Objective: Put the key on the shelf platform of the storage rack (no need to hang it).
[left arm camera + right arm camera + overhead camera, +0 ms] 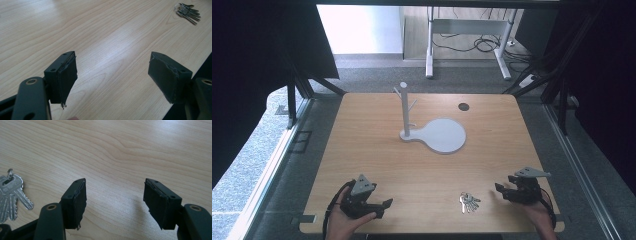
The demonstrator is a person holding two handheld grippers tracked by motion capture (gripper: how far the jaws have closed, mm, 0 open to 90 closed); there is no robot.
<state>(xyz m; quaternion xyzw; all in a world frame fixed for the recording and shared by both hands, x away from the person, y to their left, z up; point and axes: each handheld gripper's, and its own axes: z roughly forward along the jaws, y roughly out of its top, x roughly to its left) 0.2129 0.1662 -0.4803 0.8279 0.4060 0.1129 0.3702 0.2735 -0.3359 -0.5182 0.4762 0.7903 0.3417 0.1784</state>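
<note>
Bunch of keys (469, 202) flat on the table (377, 150) near its front edge — between left gripper (384, 205) and right gripper (499, 190), nearer the right. Both jaws wide apart, empty — just above bare wood.

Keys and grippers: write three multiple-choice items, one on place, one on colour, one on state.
1. Where does the bunch of keys lie?
A. near the table's front edge, between the grippers
B. hung on the stand
C. on the round plate

2. What colour is the stand?
A. red
B. white
C. black

3. How do both grippers' jaws stand?
A. shut on the keys
B. shut, empty
C. open, empty

Answers: 1 A, the keys lie flat on the wood; 2 B, pole and base are white; 3 C, the left gripper and right gripper show bare wood between parted jaws.
</note>
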